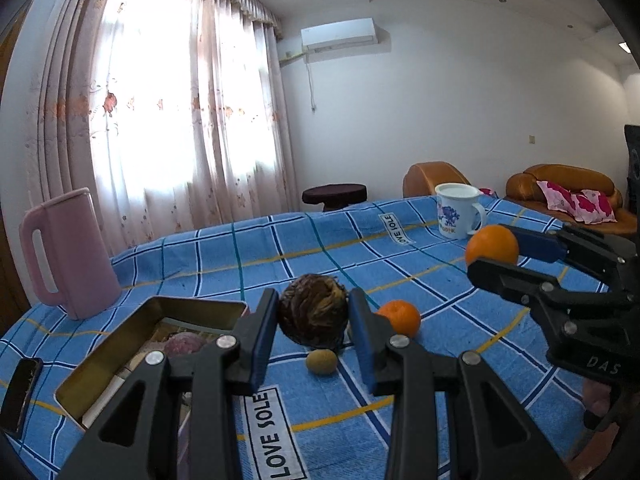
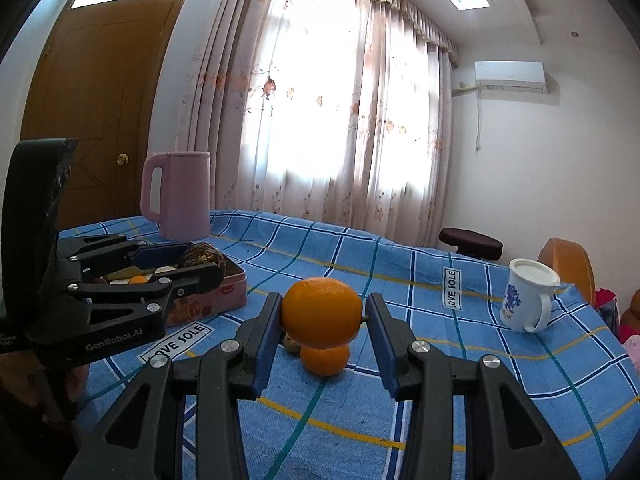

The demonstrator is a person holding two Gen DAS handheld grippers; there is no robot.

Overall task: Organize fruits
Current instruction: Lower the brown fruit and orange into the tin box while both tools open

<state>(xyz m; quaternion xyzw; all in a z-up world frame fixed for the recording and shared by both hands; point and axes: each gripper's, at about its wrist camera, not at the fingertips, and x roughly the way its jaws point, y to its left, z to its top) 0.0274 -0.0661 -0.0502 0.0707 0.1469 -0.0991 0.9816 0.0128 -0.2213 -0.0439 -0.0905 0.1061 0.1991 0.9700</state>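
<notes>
My left gripper (image 1: 313, 316) is shut on a dark brown scaly round fruit (image 1: 313, 311) and holds it above the table beside an open metal tin (image 1: 100, 356). My right gripper (image 2: 322, 314) is shut on a large orange (image 2: 322, 312) and holds it in the air; it also shows in the left wrist view (image 1: 491, 245). A small orange (image 1: 400, 317) and a small green-brown fruit (image 1: 321, 361) lie on the blue checked cloth (image 1: 420, 360). In the right wrist view the small orange (image 2: 325, 358) lies below the held one, and the tin (image 2: 224, 300) has fruit inside.
A pink jug (image 1: 66, 254) stands at the left behind the tin. A white mug (image 1: 458, 210) stands at the far right of the table. A dark flat object (image 1: 22, 392) lies at the left edge. A stool (image 1: 334, 195) and sofas (image 1: 568, 196) are beyond the table.
</notes>
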